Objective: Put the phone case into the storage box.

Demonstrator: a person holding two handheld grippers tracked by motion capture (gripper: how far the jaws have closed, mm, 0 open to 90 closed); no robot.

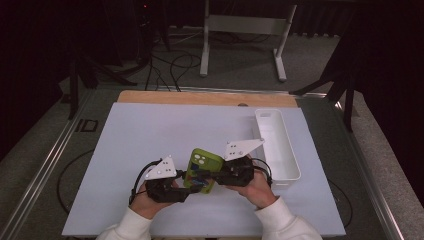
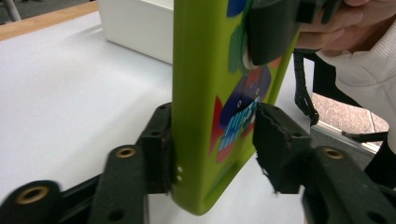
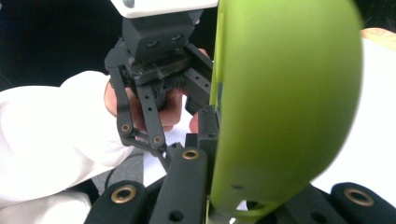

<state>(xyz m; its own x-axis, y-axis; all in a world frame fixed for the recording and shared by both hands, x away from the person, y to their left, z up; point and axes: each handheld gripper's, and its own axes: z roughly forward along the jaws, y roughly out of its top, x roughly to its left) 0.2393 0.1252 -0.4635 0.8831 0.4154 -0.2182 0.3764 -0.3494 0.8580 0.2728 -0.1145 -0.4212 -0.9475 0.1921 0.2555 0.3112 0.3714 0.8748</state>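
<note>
The white table (image 1: 150, 130) takes up most of what I see from above, with a long white bin (image 1: 280, 150) lying along its right side. I hold a green phone case (image 1: 202, 169) above the near middle of the table, well left of the bin, between my two tools.

As I read it, the step in hand is passing or steadying the case between both grippers. To do it well I should get the left jaws seated flat on both faces before the right lets go (a slanted pinch on a springy case will make it twist out), and keep both hands still while the grip changes over.

My right gripper (image 1: 224, 175) is pinched tight on the case; in the right gripper view its jaws hug the case's curved edge. My left gripper (image 2: 210, 144) straddles the case's lower end: one jaw lies against the plain back, the other sits just at the printed face, and I judge a sliver of gap there, so not pressing yet.
</note>
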